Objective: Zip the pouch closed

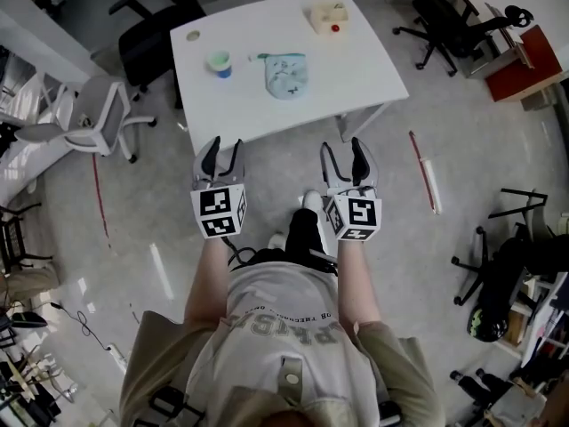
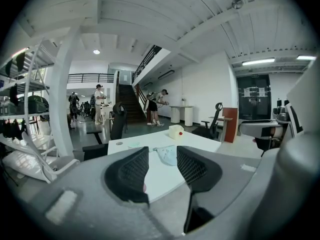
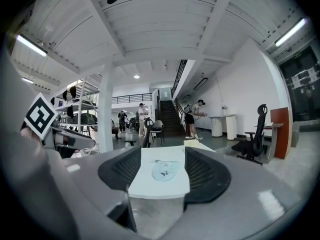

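A pale blue pouch (image 1: 286, 74) lies flat on the white table (image 1: 356, 78), with its zipper end pointing left; it also shows in the left gripper view as the pouch (image 2: 168, 154) and in the right gripper view as the pouch (image 3: 164, 172). My left gripper (image 1: 220, 154) hangs in the air short of the table's near edge, open and empty. My right gripper (image 1: 343, 157) is level with it, a little to the right, also open with nothing between its jaws. Both point towards the table.
On the table stand a small white-and-blue cup (image 1: 219, 63), a cream box with a red dot (image 1: 328, 16) and a small round disc (image 1: 192, 36). Office chairs (image 1: 98, 118) stand left of the table, and others (image 1: 444, 20) at the far right. People stand far off near a staircase (image 2: 127, 101).
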`<action>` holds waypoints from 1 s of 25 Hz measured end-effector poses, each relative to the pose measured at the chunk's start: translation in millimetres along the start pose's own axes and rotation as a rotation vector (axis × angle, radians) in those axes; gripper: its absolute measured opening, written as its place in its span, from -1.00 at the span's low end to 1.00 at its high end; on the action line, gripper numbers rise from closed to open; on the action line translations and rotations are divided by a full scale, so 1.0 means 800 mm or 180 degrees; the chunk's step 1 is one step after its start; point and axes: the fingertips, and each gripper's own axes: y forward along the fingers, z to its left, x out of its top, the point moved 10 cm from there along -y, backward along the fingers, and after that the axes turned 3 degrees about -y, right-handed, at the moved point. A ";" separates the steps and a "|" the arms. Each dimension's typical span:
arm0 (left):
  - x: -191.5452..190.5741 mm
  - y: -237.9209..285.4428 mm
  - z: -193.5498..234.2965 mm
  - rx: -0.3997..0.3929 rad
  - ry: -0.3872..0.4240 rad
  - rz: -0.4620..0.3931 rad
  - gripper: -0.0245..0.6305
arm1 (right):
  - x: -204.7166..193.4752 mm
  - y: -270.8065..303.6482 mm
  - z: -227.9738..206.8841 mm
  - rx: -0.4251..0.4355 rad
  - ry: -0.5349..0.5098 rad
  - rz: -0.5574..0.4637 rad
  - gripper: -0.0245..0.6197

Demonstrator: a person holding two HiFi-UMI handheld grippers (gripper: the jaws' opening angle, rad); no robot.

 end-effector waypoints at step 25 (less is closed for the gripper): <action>0.070 0.218 -0.024 0.0666 -0.0247 0.0050 -0.36 | 0.026 0.242 -0.158 0.0737 -0.0115 0.0107 -0.13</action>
